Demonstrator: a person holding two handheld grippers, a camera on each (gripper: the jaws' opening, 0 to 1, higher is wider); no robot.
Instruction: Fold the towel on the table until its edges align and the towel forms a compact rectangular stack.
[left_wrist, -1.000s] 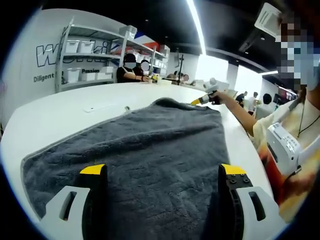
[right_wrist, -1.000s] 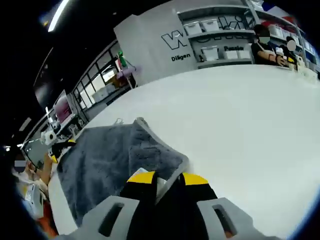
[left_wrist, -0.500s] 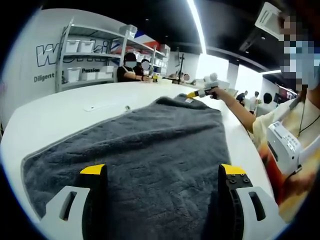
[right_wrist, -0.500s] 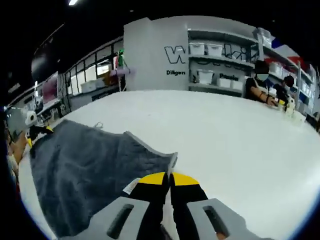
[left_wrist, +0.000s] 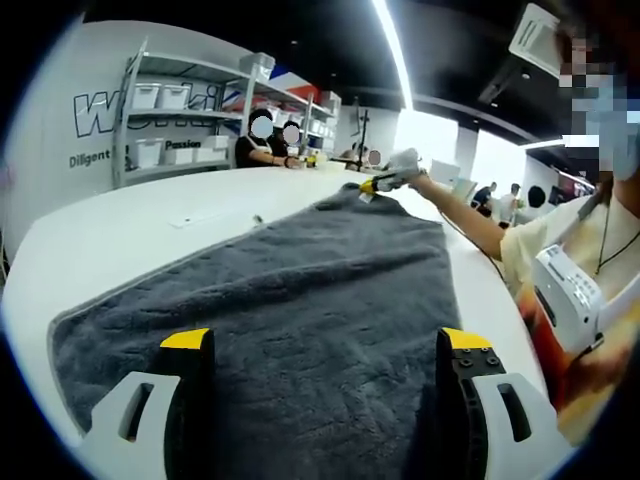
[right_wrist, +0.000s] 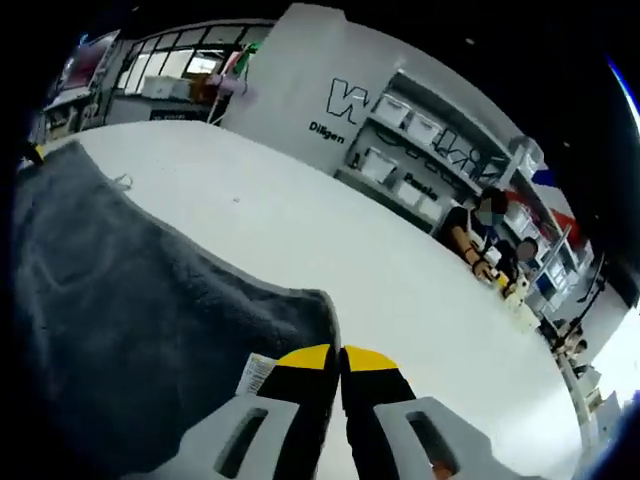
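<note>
While your right gripper (right_wrist: 338, 352) has carried its pinched corner of the towel (left_wrist: 300, 290) out toward the far end over the last second, the fold that was doubled over there has opened out, and the dark grey cloth now lies almost flat across the white table (left_wrist: 130, 235); that reads to me as spreading the towel before a proper fold, so the folding itself is not yet begun. In the right gripper view your jaws are clenched on that far corner, yellow tips pressed together with the cloth edge and its small white label (right_wrist: 252, 373) just beside them. In the left gripper view you can see that same gripper far off at the towel's far edge, your arm (left_wrist: 465, 215) stretched out long over the right side of the table. Your left gripper (left_wrist: 325, 345) hangs over the near end of the towel with its jaws spread wide, released and grasping nothing, the cloth running between them. Shelves (left_wrist: 170, 120) with white bins stand far behind
</note>
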